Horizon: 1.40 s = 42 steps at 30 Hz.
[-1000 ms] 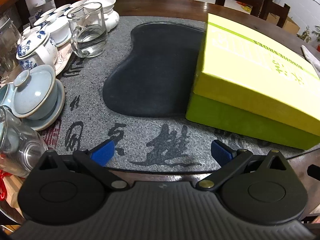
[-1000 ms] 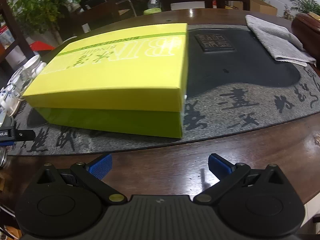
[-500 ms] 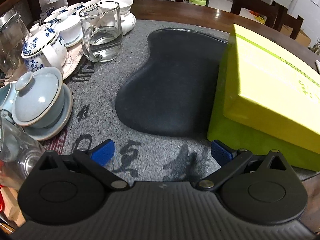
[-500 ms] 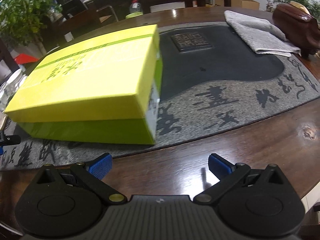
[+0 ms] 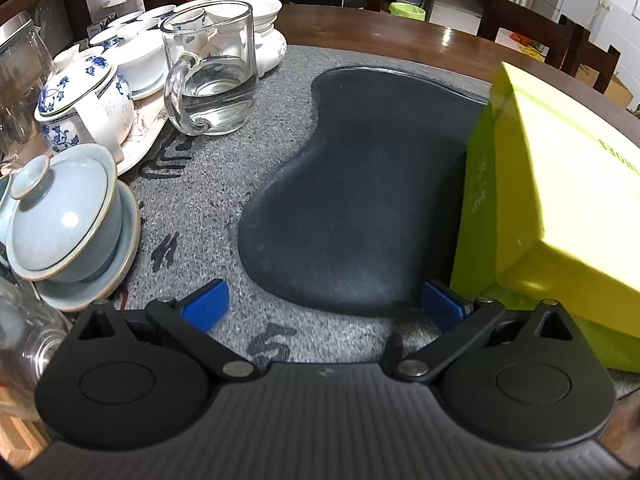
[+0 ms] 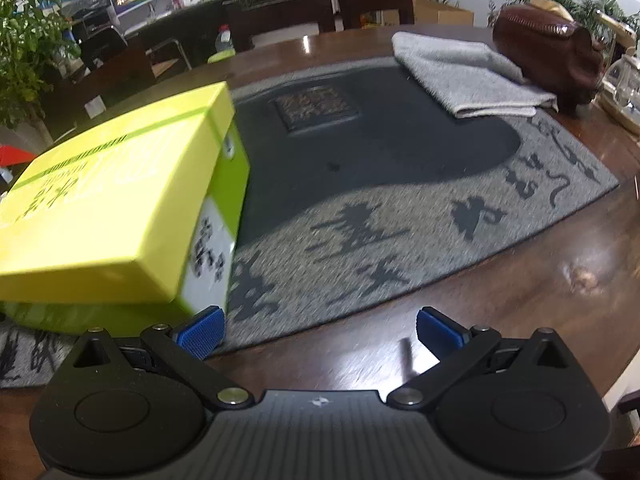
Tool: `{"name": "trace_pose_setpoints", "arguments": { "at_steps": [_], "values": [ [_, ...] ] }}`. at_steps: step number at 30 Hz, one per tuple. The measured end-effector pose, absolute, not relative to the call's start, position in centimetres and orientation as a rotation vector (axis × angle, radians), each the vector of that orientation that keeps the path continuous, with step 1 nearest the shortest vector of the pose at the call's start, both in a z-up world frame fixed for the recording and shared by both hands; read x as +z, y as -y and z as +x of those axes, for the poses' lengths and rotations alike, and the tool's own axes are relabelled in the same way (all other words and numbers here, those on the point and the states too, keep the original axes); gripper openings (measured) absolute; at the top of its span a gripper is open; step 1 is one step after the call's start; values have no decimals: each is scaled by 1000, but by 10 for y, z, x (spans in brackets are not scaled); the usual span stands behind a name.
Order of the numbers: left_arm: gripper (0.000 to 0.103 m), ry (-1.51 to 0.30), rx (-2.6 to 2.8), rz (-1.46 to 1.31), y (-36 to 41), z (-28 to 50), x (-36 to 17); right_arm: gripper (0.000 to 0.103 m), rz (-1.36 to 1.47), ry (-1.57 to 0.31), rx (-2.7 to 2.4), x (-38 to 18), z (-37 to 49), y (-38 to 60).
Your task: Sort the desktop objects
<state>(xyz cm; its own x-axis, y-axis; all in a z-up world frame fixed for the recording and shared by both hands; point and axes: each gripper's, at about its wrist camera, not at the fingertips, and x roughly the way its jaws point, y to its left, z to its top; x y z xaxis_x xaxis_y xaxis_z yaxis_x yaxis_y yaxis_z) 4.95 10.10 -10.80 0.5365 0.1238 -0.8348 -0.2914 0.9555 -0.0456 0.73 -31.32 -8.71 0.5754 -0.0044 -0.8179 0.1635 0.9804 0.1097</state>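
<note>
A yellow-green shoe box [image 5: 560,200] with a lighter lid lies on the grey stone tea tray [image 5: 200,184]. In the left wrist view it fills the right side, and my left gripper [image 5: 326,306] stands open with its right fingertip close to the box's near corner. In the right wrist view the same shoe box [image 6: 112,208] is at the left. My right gripper [image 6: 320,328] is open over the wooden table edge, its left fingertip just in front of the box's end with a white label. Neither gripper holds anything.
Tea ware crowds the left: a glass pitcher [image 5: 212,80], a blue-and-white teapot [image 5: 84,104], a pale lidded cup on a saucer [image 5: 64,216] and white bowls. A folded grey cloth [image 6: 464,76] and a brown carved ornament [image 6: 552,48] lie at the far right.
Both views have swung outward from the box: it slid to the right edge in the left wrist view and to the left edge in the right wrist view. Both grippers stayed open.
</note>
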Motion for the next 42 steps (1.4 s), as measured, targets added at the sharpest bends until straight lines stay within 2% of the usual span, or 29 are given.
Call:
{"name": "trace_pose_setpoints", "arguments": {
  "at_steps": [13,42],
  "values": [
    [102,-960,210,-200,-109,54,-118,103,179,-836,-229,-90,39,354],
    [102,-884,282,-249,-134,64,-113,103,181,-827,-471,-127,112,418]
  ]
}}
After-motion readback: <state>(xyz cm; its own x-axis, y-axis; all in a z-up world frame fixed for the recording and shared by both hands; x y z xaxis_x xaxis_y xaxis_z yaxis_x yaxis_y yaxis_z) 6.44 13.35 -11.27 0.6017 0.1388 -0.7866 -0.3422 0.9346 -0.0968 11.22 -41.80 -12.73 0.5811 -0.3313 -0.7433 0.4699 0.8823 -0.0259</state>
